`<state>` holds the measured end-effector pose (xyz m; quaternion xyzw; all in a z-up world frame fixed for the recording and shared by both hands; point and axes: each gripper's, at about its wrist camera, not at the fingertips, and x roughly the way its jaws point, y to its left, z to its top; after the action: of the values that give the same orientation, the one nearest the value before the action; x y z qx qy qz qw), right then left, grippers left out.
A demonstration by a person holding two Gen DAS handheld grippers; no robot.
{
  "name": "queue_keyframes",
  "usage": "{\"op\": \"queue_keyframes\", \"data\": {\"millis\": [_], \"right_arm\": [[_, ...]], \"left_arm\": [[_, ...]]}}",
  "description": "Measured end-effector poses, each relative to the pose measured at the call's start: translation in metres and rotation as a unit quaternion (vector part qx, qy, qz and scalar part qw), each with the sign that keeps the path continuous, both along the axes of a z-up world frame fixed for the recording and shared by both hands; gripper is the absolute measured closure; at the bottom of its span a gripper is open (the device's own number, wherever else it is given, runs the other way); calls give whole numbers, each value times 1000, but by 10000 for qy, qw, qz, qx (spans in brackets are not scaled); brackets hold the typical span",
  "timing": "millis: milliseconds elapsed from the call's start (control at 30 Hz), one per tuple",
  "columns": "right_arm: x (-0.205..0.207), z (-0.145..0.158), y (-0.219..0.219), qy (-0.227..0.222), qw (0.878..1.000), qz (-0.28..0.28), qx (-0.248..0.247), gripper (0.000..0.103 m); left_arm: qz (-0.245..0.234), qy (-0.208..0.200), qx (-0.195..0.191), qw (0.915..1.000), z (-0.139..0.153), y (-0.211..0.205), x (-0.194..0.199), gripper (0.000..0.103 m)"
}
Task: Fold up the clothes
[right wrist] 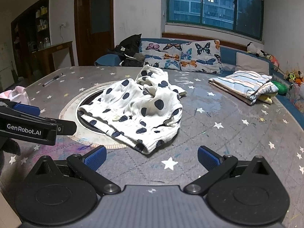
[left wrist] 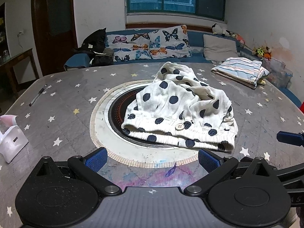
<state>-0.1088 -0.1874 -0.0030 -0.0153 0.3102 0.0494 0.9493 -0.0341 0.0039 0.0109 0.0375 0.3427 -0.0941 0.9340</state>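
White shorts with dark polka dots (left wrist: pixel 180 108) (right wrist: pixel 136 110) lie crumpled over the round inset at the middle of the star-patterned table (left wrist: pixel 62 95) (right wrist: pixel 237 133), waistband and button facing me. My left gripper (left wrist: pixel 152 160) stands open just short of the waistband, nothing between its blue pads. My right gripper (right wrist: pixel 151 156) is open too, a little in front of the waistband's right corner. The left gripper's body (right wrist: pixel 28 119) shows at the left edge of the right wrist view. One blue tip of the right gripper (left wrist: pixel 289 137) pokes in at the right of the left wrist view.
A folded striped garment (left wrist: pixel 241 70) (right wrist: pixel 245 85) lies at the far right of the table. A pen (left wrist: pixel 38 95) (right wrist: pixel 52 79) rests far left. A white box (left wrist: pixel 11 142) sits at the left edge. A sofa with butterfly cushions (left wrist: pixel 148 45) stands behind.
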Motion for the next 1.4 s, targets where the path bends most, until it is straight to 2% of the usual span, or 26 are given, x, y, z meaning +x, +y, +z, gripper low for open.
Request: {"op": "queue_keyframes", "data": {"millis": [200, 500, 800, 1000, 1100, 1333, 1400], "right_arm": [[11, 0, -2, 56, 10000, 8, -6, 1], [29, -8, -10, 298, 9995, 28, 108, 11], [56, -12, -15, 493, 9986, 86, 187, 22], [73, -19, -20, 639, 9975, 93, 298, 33], [78, -22, -22, 684, 9971, 94, 328, 38], [86, -23, -25, 747, 9964, 122, 392, 54], [88, -25, -26, 770, 9962, 116, 400, 55]], "left_arm": [[-15, 24, -1, 10000, 0, 0, 14, 0], [41, 105, 6, 9999, -6, 7, 42, 3], [-8, 207, 80, 9998, -12, 14, 83, 21], [-30, 389, 155, 9991, -24, 20, 113, 37], [-24, 437, 221, 9988, -28, 23, 123, 39], [-181, 544, 166, 9982, -34, 27, 137, 64], [-231, 558, 146, 9981, -35, 28, 138, 64]]}}
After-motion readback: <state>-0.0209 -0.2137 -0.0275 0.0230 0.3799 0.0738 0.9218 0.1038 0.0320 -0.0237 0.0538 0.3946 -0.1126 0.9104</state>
